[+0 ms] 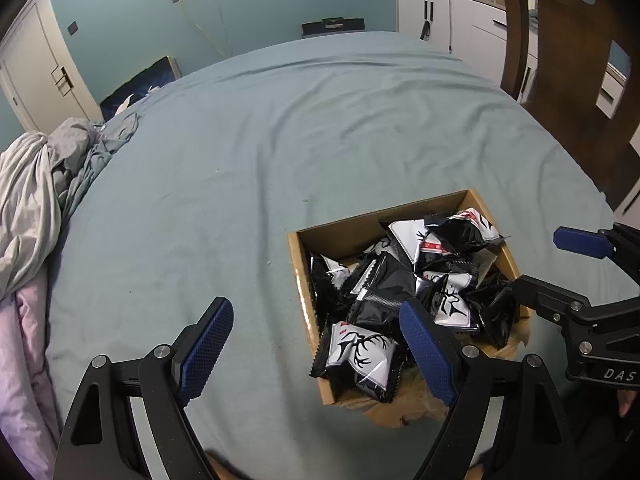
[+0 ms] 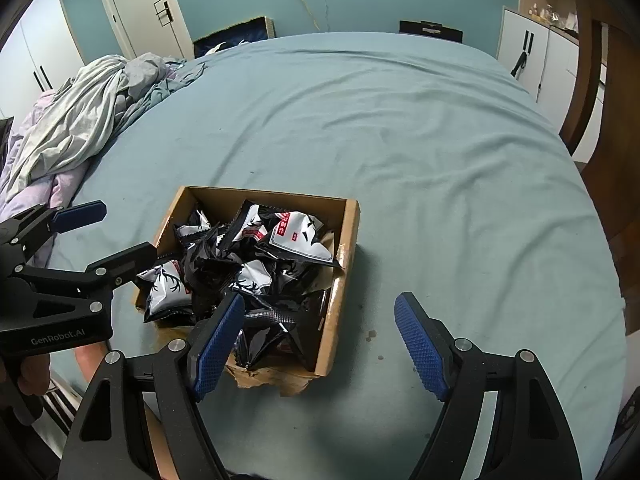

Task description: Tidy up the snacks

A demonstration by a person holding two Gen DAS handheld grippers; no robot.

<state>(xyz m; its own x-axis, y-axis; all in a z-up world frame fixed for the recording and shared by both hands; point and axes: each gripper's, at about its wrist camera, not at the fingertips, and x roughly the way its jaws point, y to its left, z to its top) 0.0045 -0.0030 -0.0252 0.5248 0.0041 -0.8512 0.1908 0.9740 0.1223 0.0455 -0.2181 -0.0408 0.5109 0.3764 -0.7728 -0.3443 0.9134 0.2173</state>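
A brown cardboard box [image 1: 404,212] sits on the blue-green bed sheet, full of several black-and-white snack packets [image 1: 360,350] with an antler print. It also shows in the right wrist view [image 2: 348,240], packets [image 2: 298,238] piled inside. My left gripper [image 1: 316,348] is open and empty, low over the box's near-left corner. My right gripper [image 2: 320,336] is open and empty, over the box's near-right corner. Each gripper shows in the other's view: the right one [image 1: 560,264] at the box's right side, the left one [image 2: 108,236] at its left side.
A crumpled pile of grey and pink bedding [image 2: 80,116] lies at the bed's left edge. A wooden bed frame [image 1: 560,92] stands on the right. White cabinets [image 1: 448,12] and a door [image 2: 136,4] line the far wall. The wide bed sheet [image 1: 320,128] stretches beyond the box.
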